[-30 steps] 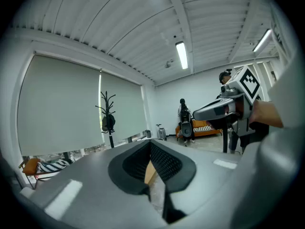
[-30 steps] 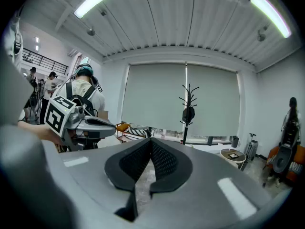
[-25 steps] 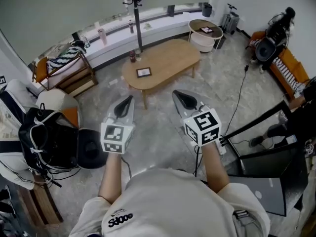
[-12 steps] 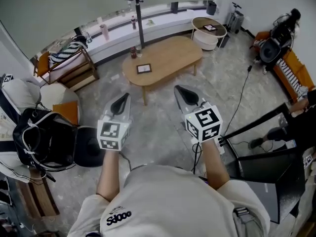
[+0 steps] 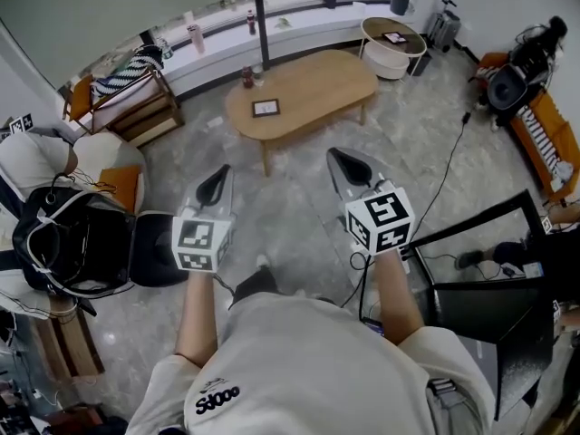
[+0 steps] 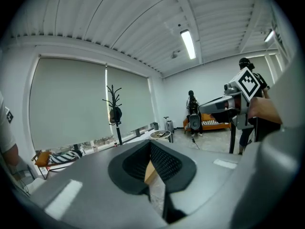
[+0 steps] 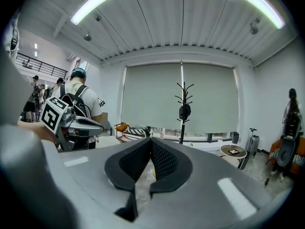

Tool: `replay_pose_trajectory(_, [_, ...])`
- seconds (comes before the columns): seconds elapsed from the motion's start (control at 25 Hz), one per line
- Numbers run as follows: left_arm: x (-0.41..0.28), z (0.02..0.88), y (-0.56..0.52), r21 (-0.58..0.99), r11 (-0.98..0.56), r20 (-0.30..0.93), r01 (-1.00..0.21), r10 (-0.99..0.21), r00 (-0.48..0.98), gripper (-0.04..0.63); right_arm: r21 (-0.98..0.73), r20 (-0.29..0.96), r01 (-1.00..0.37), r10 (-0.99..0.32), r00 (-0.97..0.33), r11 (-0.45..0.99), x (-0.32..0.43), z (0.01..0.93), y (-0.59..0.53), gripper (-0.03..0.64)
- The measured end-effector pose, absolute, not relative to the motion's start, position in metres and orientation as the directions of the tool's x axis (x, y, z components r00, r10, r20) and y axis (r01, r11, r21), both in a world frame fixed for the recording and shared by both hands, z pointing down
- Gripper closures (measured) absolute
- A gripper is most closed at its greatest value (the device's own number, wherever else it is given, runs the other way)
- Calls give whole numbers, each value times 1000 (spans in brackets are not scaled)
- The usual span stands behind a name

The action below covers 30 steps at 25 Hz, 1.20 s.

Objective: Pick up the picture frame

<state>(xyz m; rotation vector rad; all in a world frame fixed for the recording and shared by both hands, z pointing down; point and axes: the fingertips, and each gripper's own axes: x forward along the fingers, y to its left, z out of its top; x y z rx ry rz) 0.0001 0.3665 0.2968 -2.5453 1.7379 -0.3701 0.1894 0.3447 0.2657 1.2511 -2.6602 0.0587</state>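
Observation:
The picture frame [image 5: 265, 108], small with a dark border, lies flat on the oval wooden coffee table [image 5: 317, 89] ahead of me. Both grippers hover over the floor short of the table, pointing toward it. My left gripper [image 5: 215, 181] is shut with nothing in it; in its own view the jaws meet at the tip [image 6: 150, 145], and a sliver of the wooden table [image 6: 149, 171] shows through the gap below. My right gripper [image 5: 348, 165] is also shut and holds nothing, its tips together [image 7: 151, 142]. The frame itself is hidden in both gripper views.
A coat stand [image 5: 261, 25] rises behind the table, with a can [image 5: 246, 77] at the table's far-left rim. A round white side table [image 5: 391, 43] stands far right. A black backpack [image 5: 68, 252] sits at left, a black desk frame [image 5: 480, 234] and a cable [image 5: 444, 179] at right.
The person has stepped toward the coffee table, and a foot now shows below. Both grippers have moved forward and a little lower, jaws still shut.

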Motion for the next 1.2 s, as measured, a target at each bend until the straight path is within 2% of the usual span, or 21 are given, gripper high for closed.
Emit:
replay_pose_trajectory(0.2, [4, 300, 352, -152, -377, 184, -913, -919, 349, 584, 54, 185, -726, -721, -668, 686, 183, 269, 337, 614])
replay_pose_trajectory(0.4, [-5, 309, 310, -132, -382, 190, -915, -916, 355, 584, 133, 226, -730, -737, -637, 671, 169, 280, 300, 614])
replay_pose_trajectory(0.72, [-6, 309, 223, -156, -409, 166, -899, -908, 385, 584, 116, 219, -756, -759, -614, 645, 167, 282, 214, 614])
replay_pose_trajectory(1.2, [-31, 321, 120, -154, -411, 212, -899, -902, 376, 584, 65, 240, -765, -754, -612, 641, 145, 286, 109, 614])
